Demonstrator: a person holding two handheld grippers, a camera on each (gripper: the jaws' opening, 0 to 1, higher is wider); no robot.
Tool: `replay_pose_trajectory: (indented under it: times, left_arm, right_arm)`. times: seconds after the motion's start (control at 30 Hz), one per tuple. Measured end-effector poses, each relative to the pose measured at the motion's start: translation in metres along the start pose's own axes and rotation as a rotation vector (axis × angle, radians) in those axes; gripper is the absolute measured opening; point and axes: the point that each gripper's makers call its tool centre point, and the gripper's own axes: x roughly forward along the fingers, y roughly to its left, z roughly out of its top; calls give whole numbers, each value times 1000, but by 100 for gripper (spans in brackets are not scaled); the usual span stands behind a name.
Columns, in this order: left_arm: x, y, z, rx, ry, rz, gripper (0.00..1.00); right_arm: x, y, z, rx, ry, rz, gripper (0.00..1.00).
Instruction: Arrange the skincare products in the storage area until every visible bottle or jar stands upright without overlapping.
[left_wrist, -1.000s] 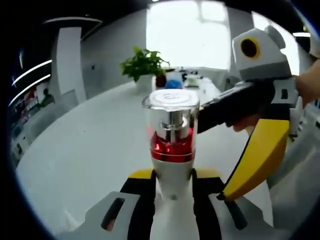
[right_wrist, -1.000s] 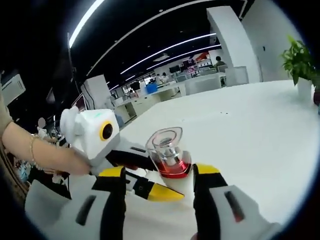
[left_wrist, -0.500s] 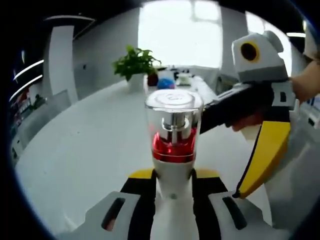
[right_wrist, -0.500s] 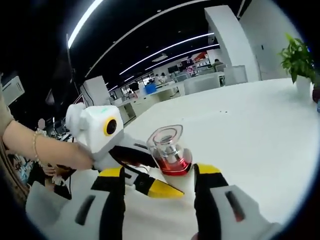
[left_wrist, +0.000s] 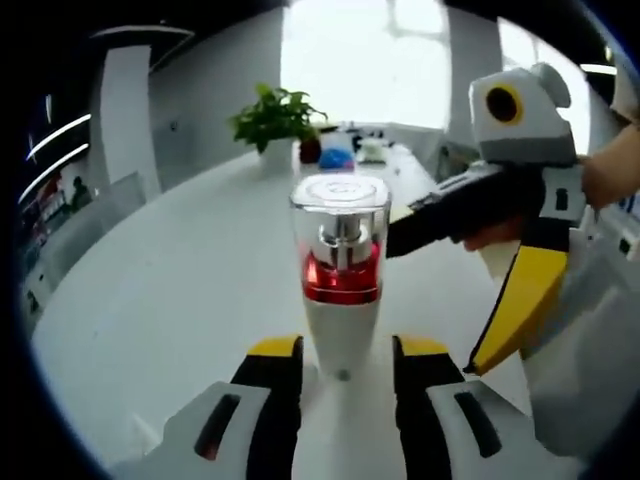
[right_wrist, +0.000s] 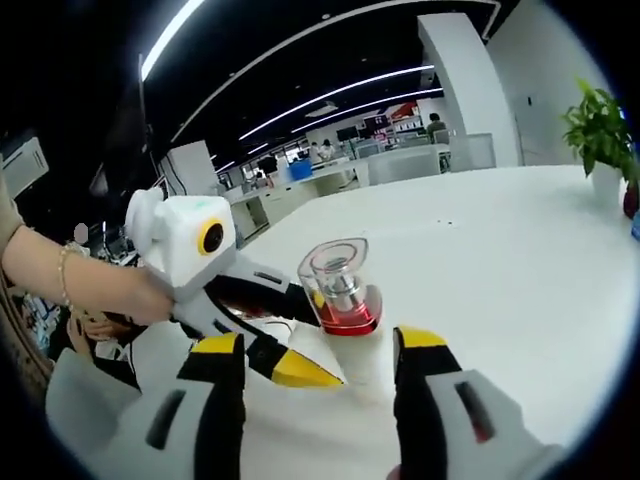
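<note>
One bottle (left_wrist: 341, 290) on the white surface (left_wrist: 170, 290), standing upright: a smooth white tapered body, a glossy red collar, a silver pump and a clear, squarish cap on top. It stands between the jaws of the left gripper (left_wrist: 341, 372), which are spread with a gap showing on each side of the bottle, not squeezing it. In the right gripper view the same bottle (right_wrist: 343, 305) stands just ahead of the right gripper (right_wrist: 320, 375), whose jaws are apart, empty between them. Each gripper has two black jaws with yellow tips. One leafy potted plant (left_wrist: 276, 118) stands far back, with a few small items near it, too blurred to name.
</note>
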Motion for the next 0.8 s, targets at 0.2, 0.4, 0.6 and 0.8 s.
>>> replay_pose_trajectory:
  times: [0.2,0.4,0.6,0.8]
  left_arm:
    - [-20,-3,-5,-40,-15,38,39]
    - [-40,-11,-11,-109,-29,61,44]
    - [-61,-17,-22,-177,-40,104,52]
    - [-85,-22,-33,-261,-50,160,63]
  right_arm:
    - [-5,5,0,-7,-3,3,62]
    - [-10,9,-2,2,-3,-4,69]
    - [-14,20,-3,-9,-4,8,71]
    - [-22,28,-4,-14,-3,18,77]
